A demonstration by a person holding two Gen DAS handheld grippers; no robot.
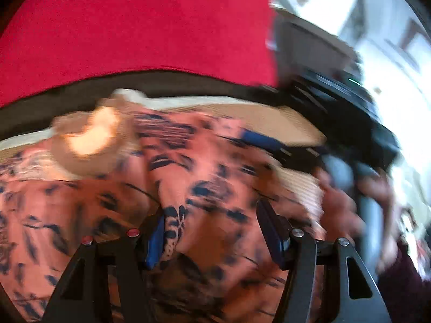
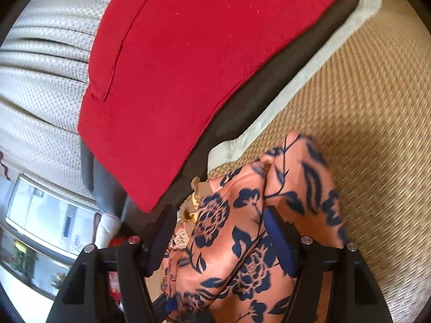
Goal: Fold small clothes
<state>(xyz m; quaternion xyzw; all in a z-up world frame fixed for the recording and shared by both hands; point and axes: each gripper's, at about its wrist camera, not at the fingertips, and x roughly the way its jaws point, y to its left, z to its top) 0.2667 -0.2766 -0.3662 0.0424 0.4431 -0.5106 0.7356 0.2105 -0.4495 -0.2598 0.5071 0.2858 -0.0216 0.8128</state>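
Note:
A salmon-pink garment with a dark blue flower print (image 1: 204,177) lies bunched on a woven straw mat (image 1: 280,119). My left gripper (image 1: 212,228) is open right over it, and cloth fills the gap between its fingers. The view is blurred. The garment also shows in the right wrist view (image 2: 237,231), rumpled on the mat (image 2: 371,123). My right gripper (image 2: 221,237) is open with its fingers on either side of a raised fold. The right gripper and the hand holding it show blurred at the right of the left wrist view (image 1: 358,177).
A red cushion (image 2: 204,62) on a dark base (image 2: 242,113) borders the mat, also in the left wrist view (image 1: 140,32). A white textured fabric (image 2: 40,80) lies left of it. A tan round shape (image 1: 91,140) sits on the garment's far left. A bright window (image 1: 388,62) is right.

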